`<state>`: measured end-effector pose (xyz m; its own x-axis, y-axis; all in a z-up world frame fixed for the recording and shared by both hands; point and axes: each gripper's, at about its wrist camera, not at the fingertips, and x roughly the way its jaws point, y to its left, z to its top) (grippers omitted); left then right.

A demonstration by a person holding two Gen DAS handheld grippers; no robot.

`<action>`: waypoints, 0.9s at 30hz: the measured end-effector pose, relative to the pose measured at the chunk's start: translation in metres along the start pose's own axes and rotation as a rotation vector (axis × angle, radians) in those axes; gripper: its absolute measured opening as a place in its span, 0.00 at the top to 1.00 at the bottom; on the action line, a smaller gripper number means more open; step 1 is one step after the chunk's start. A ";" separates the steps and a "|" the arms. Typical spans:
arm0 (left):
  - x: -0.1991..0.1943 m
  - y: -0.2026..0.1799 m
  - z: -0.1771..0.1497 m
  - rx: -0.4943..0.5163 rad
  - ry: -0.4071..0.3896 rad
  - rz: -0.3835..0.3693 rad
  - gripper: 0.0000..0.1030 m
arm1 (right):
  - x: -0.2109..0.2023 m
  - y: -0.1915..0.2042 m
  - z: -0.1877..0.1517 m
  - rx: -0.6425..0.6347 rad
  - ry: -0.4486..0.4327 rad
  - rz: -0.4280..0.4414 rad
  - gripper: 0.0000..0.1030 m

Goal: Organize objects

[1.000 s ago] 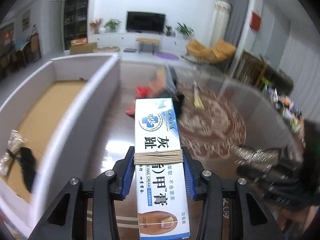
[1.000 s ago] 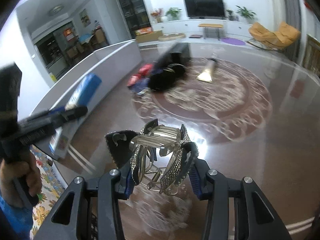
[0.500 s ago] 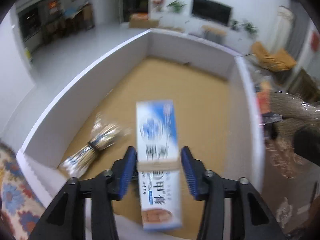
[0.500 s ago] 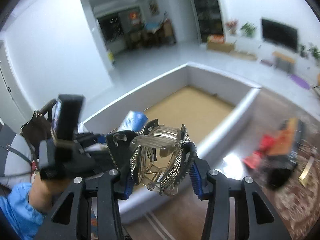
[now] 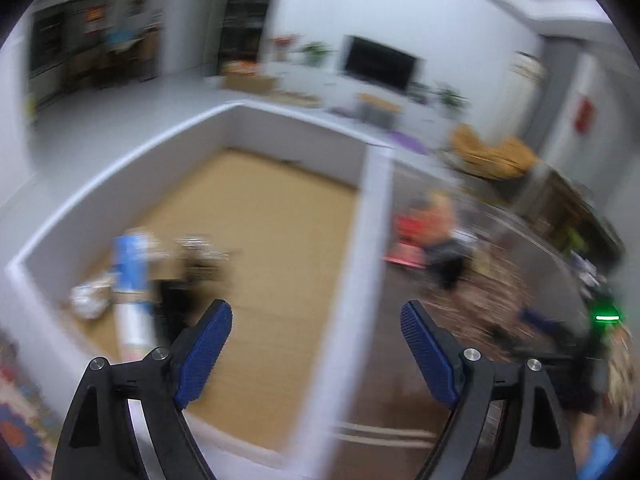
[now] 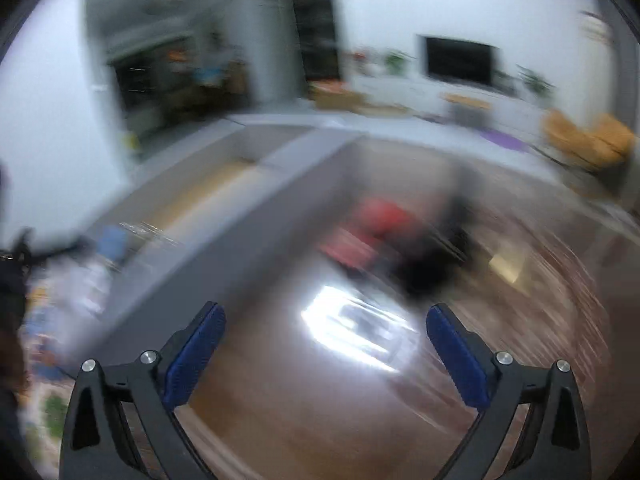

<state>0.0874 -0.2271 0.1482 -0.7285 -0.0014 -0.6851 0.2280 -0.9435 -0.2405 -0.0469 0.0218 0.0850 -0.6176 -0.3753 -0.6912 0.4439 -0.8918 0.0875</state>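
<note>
Both views are motion-blurred. My left gripper (image 5: 316, 326) is open and empty above the near right side of a white-walled box (image 5: 374, 216) with a brown cardboard floor. The blue and white cream box (image 5: 132, 280) lies in the box at its near left, beside a silvery packet (image 5: 90, 296), a dark item and the sparkly hair clip (image 5: 198, 246). My right gripper (image 6: 324, 326) is open and empty over the glossy brown table (image 6: 320, 420), right of the box wall (image 6: 240, 240).
A blurred pile of red and black items (image 6: 400, 240) lies on the table ahead of the right gripper, also in the left wrist view (image 5: 432, 236). A patterned cloth (image 5: 20, 412) lies at the near left. The living room lies behind.
Both grippers have opened. The cream box and the hair clip have left the jaws and now lie in the box. Both grippers have swung right, toward the table.
</note>
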 end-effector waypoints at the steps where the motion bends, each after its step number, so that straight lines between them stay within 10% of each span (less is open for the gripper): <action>1: -0.002 -0.021 -0.006 0.040 0.001 -0.042 0.16 | 0.002 -0.022 -0.017 0.028 0.033 -0.053 0.02; 9: 0.060 -0.144 -0.069 0.215 0.171 -0.201 0.00 | -0.007 -0.126 -0.075 0.100 0.132 -0.313 0.02; 27: 0.170 -0.158 -0.074 0.341 0.179 -0.001 0.00 | -0.010 -0.139 -0.097 0.172 0.171 -0.295 0.00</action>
<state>-0.0245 -0.0539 0.0190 -0.5976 0.0293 -0.8012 -0.0232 -0.9995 -0.0193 -0.0391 0.1738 0.0098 -0.5788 -0.0619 -0.8131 0.1389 -0.9900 -0.0235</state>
